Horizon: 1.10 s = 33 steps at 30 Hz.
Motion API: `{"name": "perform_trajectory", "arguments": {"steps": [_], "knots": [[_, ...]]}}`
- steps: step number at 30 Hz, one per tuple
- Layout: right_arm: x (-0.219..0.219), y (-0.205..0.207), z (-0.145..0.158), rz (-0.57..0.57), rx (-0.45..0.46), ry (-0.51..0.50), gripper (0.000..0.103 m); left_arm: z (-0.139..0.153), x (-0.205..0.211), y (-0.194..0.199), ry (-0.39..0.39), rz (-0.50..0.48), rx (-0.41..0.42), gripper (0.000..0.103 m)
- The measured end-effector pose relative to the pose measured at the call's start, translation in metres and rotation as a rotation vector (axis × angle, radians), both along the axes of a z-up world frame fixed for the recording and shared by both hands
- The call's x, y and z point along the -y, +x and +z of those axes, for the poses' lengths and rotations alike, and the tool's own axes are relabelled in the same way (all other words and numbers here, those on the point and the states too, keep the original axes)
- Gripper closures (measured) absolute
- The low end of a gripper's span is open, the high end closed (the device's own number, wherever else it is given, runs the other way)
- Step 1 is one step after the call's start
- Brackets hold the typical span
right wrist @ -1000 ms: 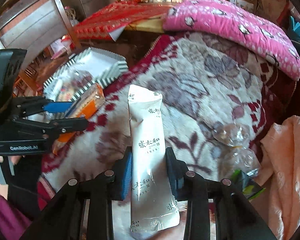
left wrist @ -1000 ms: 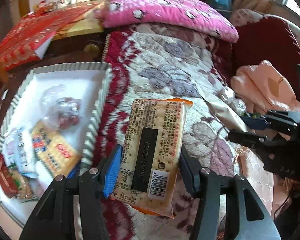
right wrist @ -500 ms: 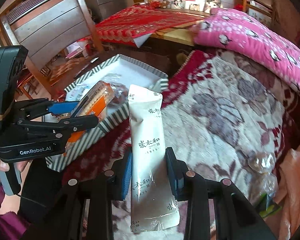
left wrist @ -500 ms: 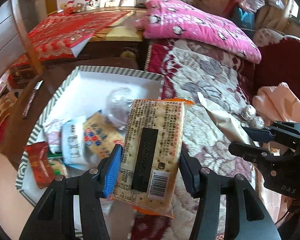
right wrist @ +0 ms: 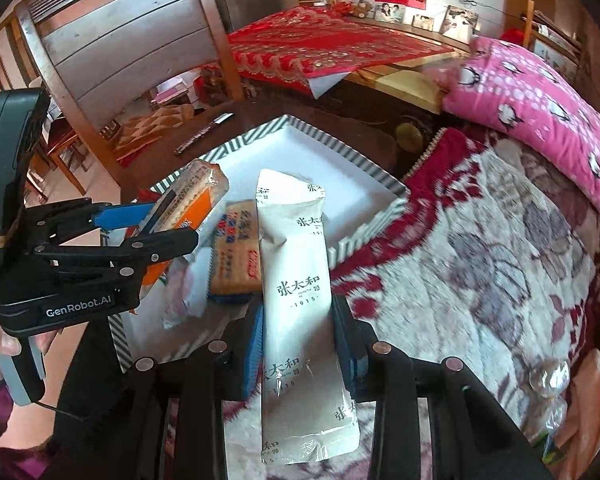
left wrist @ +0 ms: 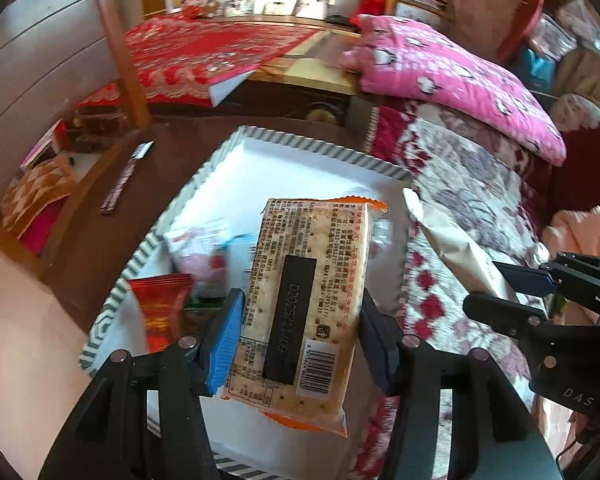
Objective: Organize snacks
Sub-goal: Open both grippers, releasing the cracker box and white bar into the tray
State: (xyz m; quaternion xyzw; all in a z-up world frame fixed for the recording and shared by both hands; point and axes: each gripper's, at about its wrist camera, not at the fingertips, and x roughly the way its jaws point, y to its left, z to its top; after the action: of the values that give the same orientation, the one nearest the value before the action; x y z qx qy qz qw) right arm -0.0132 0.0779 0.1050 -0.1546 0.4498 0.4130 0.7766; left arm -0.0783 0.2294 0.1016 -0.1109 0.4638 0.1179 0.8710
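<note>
A floral blanket [right wrist: 480,264] covers the bed beside a dark counter [left wrist: 172,168] carrying a striped-rim white tray [left wrist: 300,145] of snacks. Above the tray, the left claw [left wrist: 300,336] pinches a cracker pack [left wrist: 306,300]; the right claw [right wrist: 296,340] pinches a white pouch [right wrist: 296,264] over the tray's edge.

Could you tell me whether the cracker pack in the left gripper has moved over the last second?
Yes. The cracker pack has travelled from above the blanket to over the striped tray.
</note>
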Motion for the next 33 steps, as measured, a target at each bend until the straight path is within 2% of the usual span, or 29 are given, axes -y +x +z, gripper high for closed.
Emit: {"name": "perform_trajectory", "arguments": {"steps": [8,12,19,23,26,29,33], "knots": [[-0.046,-0.002,-0.007,0.051,-0.031,-0.006,0.068,-0.011,-0.030,-0.007,0.010,0.089,-0.035,0.049],[-0.072,0.000,-0.020,0.074,-0.058,-0.028,0.068,-0.016,-0.039,-0.007,0.014,0.115,-0.045,0.049],[-0.099,0.021,-0.043,0.038,-0.091,-0.061,0.068,-0.021,-0.043,0.001,0.039,0.136,-0.054,0.050],[-0.107,0.029,-0.051,0.012,-0.104,-0.062,0.066,-0.026,-0.044,0.007,0.034,0.137,-0.066,0.064],[-0.107,0.031,-0.051,-0.012,-0.124,-0.032,0.061,-0.026,-0.046,0.007,0.041,0.154,-0.049,0.064],[-0.099,0.031,-0.047,-0.015,-0.144,-0.003,0.060,-0.026,-0.048,0.005,0.035,0.160,-0.051,0.059],[-0.084,0.025,-0.034,-0.018,-0.135,0.030,0.060,-0.021,-0.046,0.002,0.045,0.166,-0.038,0.041]]}}
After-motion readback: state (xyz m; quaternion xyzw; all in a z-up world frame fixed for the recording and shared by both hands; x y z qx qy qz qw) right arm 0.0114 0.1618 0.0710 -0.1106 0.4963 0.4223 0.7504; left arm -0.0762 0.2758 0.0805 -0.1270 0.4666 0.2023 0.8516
